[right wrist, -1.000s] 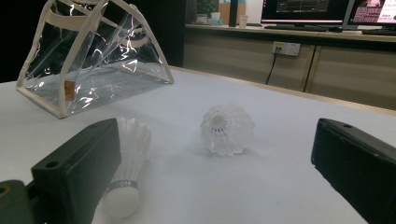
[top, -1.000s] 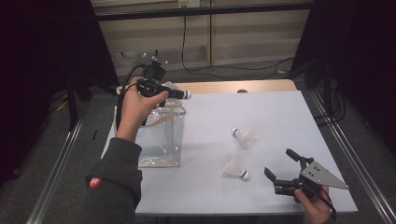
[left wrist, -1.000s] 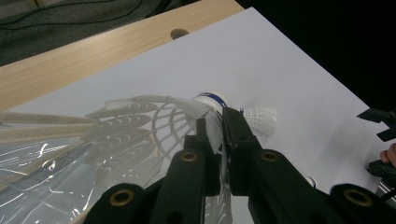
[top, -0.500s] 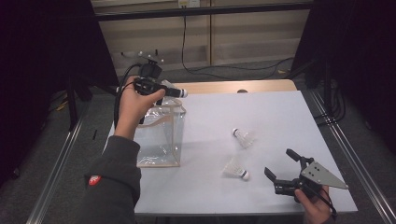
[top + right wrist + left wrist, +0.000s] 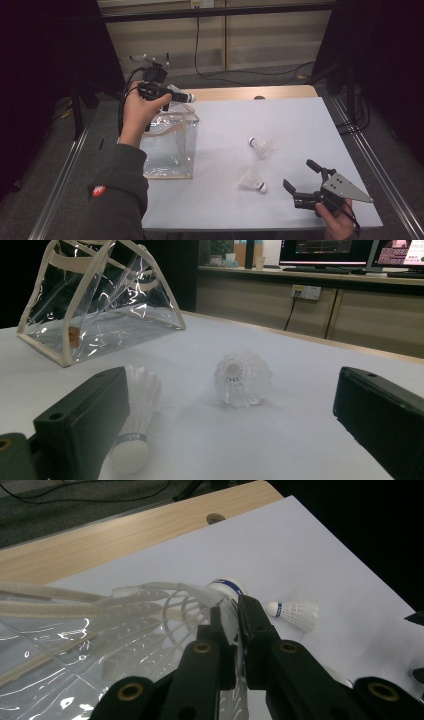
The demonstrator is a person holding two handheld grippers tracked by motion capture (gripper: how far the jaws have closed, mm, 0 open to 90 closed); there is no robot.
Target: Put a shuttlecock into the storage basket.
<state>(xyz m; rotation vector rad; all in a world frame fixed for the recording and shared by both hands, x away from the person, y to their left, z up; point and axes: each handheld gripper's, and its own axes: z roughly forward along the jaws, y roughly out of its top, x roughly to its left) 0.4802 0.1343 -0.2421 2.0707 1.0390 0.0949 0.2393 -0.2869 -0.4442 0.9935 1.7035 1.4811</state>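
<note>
1. White table [image 5: 300, 120] with a wooden far edge, dark room around it.
2. Left tongs [image 5: 172, 96], raised above the clear bag [image 5: 167, 145], are clamped on a shuttlecock [image 5: 165, 615].
3. Right tongs [image 5: 300, 176] rest near the table's front right, jaws spread wide, holding nothing.
4. Two more shuttlecocks lie between bag and right tongs: far one [image 5: 262, 146], near one [image 5: 251, 181].

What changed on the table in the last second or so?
Very little. The left gripper stays shut on a white feathered shuttlecock above the clear plastic bag, perhaps drifting slightly. The right gripper keeps still with jaws open, and the two other white shuttlecocks lie where they were.
</note>
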